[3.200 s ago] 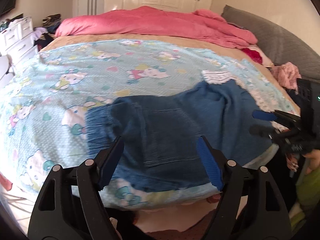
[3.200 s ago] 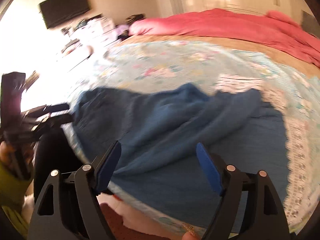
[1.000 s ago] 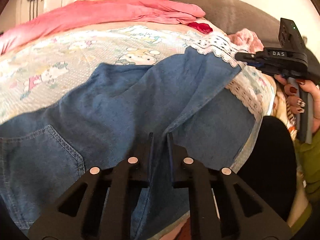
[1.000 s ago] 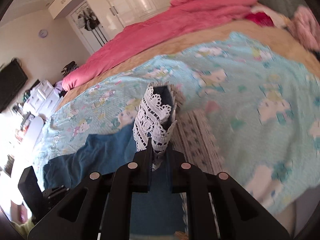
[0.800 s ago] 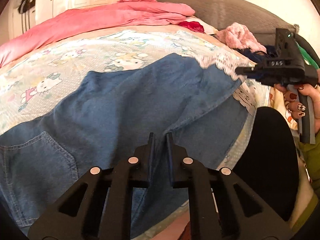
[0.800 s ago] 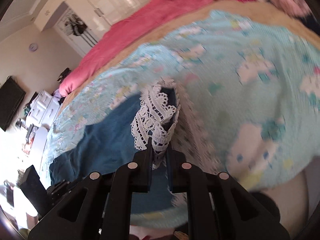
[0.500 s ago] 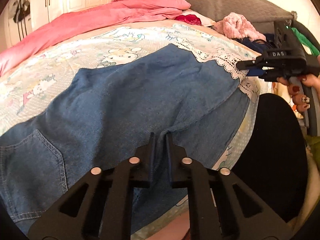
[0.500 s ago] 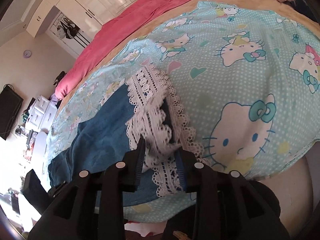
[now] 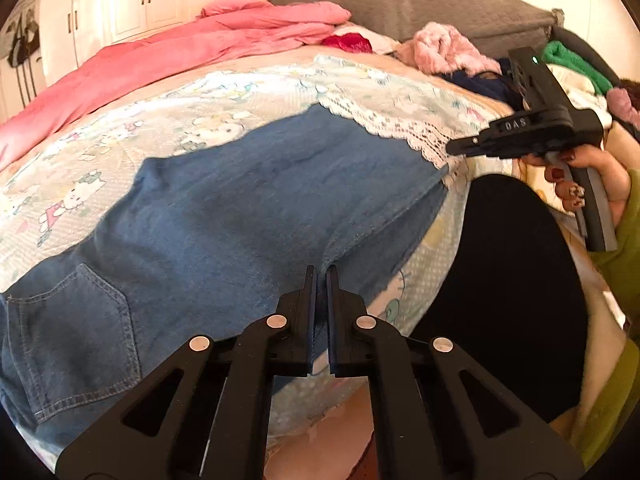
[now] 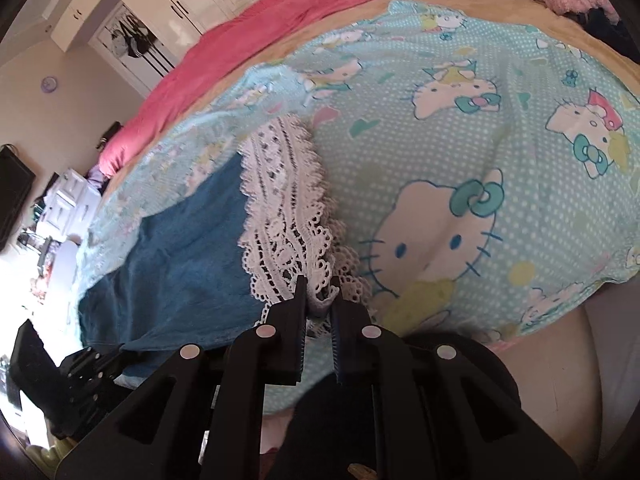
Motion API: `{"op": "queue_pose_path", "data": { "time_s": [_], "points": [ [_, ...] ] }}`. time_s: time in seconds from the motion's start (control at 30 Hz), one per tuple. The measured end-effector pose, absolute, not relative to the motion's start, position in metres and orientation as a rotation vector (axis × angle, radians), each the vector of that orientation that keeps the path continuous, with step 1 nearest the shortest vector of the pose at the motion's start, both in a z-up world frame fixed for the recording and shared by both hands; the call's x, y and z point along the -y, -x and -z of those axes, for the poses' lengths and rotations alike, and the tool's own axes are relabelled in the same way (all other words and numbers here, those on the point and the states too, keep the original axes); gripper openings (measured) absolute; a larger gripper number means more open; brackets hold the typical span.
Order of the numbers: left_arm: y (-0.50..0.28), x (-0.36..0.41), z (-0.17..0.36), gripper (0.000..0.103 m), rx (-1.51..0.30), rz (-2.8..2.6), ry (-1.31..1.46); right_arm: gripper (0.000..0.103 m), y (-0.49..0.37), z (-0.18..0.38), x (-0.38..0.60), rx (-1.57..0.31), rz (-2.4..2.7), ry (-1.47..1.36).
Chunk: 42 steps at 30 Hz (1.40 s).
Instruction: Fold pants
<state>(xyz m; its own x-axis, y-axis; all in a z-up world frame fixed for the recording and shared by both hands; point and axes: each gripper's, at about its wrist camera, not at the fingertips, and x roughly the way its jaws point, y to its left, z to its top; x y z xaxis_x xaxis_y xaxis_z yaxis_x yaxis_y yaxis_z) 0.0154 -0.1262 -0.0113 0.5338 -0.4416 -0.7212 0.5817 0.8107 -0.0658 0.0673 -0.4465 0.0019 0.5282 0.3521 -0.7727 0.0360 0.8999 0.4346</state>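
Left wrist view: the pants (image 9: 248, 208) now lie flatter across the bed (image 9: 260, 96) than a second ago (legs stacked), left gripper (image 9: 320, 280) clamping their near edge, right gripper (image 10: 319, 294) pinching the lace hem (image 10: 284, 200), so folding over can follow.

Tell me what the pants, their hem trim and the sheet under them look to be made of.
Pants: blue denim, apparently, matte, with stitched pocket seams. Hem trim: white openwork lace, probably cotton, showing holes and scalloped edges. Sheet: thin printed woven cloth, likely cotton, matte, with cartoon cats on dotted turquoise.
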Motion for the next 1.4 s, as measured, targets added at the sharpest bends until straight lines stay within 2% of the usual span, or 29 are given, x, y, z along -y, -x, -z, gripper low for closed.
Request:
{"op": "queue_pose_path", "data": {
  "time_s": [0.17, 0.37, 0.53, 0.67, 0.8, 0.87, 0.9, 0.93, 1.23, 1.27, 1.3, 1.33, 1.37, 1.4],
  "points": [
    [-0.019, 0.128, 0.022, 0.000, -0.843, 0.614, -0.193, 0.025, -0.063, -0.002, 0.453, -1.009, -0.145, -0.421],
    [-0.020, 0.128, 0.026, 0.000, -0.858, 0.624, -0.189, 0.025, -0.045, -0.041, 0.433, -0.889, -0.197, -0.262],
    [-0.019, 0.126, 0.027, 0.000, -0.867, 0.621, -0.177, 0.029, -0.039, -0.042, 0.363, -0.901, -0.394, 0.012],
    [-0.019, 0.124, 0.028, 0.000, -0.870, 0.623, -0.159, 0.041, -0.022, -0.026, 0.309, -0.901, -0.489, 0.321],
    [-0.019, 0.124, 0.027, 0.000, -0.867, 0.627, -0.156, 0.049, -0.013, -0.017, 0.276, -0.854, -0.546, 0.500],
    [-0.019, 0.124, 0.027, 0.000, -0.868, 0.627, -0.155, 0.047, -0.018, -0.006, 0.265, -0.855, -0.553, 0.570],
    [-0.019, 0.124, 0.026, 0.000, -0.869, 0.628, -0.155, 0.040, -0.021, -0.002, 0.262, -0.866, -0.558, 0.582],
    [-0.018, 0.124, 0.026, 0.000, -0.870, 0.630, -0.157, 0.003, -0.026, 0.004, 0.263, -0.903, -0.580, 0.577],
    [-0.021, 0.117, 0.035, 0.004, -0.943, 0.645, -0.128, 0.002, -0.033, 0.032, 0.282, -1.064, -0.637, 0.475],
    [-0.019, 0.114, 0.032, 0.010, -0.939, 0.648, -0.120, 0.003, -0.032, 0.032, 0.285, -1.068, -0.640, 0.451],
    [-0.017, 0.111, 0.029, 0.025, -0.934, 0.648, -0.114, 0.003, -0.030, 0.030, 0.289, -1.071, -0.647, 0.425],
    [-0.014, 0.106, 0.025, 0.033, -0.926, 0.641, -0.102, 0.006, -0.028, 0.024, 0.296, -1.059, -0.655, 0.386],
    [-0.013, 0.100, 0.020, 0.040, -0.918, 0.636, -0.089, 0.012, -0.025, 0.018, 0.302, -1.043, -0.661, 0.353],
    [-0.010, 0.092, 0.014, 0.040, -0.903, 0.627, -0.072, 0.016, -0.024, 0.010, 0.309, -1.020, -0.662, 0.306]
  ]
}}
